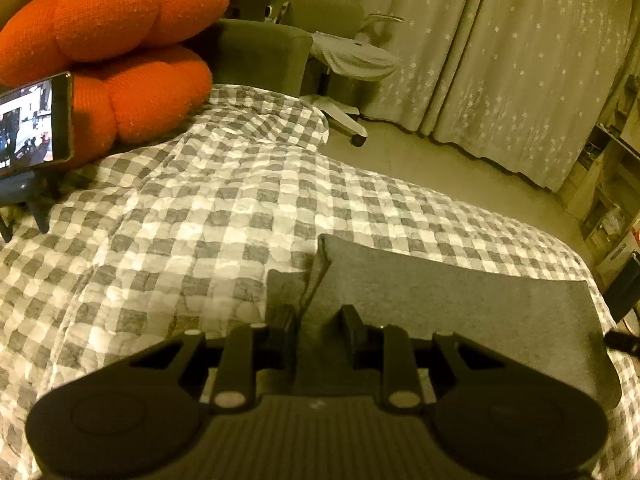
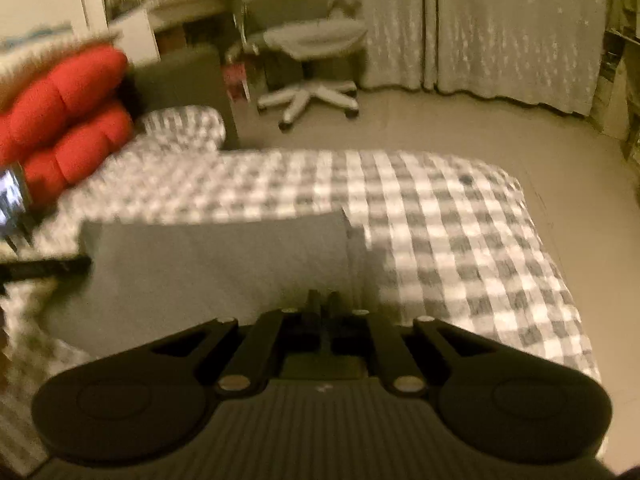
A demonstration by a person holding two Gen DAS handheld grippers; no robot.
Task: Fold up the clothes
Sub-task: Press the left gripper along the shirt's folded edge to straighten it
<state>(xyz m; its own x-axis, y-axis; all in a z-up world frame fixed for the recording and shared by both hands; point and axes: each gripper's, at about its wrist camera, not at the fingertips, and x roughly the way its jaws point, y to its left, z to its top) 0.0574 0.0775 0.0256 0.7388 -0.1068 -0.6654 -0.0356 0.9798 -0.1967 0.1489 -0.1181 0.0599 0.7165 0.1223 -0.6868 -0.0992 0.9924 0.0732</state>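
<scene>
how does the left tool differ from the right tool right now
The left tool has its fingers apart, with grey cloth between them; the right tool has its fingers nearly together at the cloth's edge. The left view is sharp, while the right view is motion-blurred. Both are black and sit low over the same cloth on the checked bedcover.

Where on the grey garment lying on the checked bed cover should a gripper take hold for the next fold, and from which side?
Probably at a near corner of the grey garment, approached from the near edge. It lies flat on the checked bed cover with straight edges, so only the borders offer a pinchable lip. The left gripper already straddles one.
</scene>
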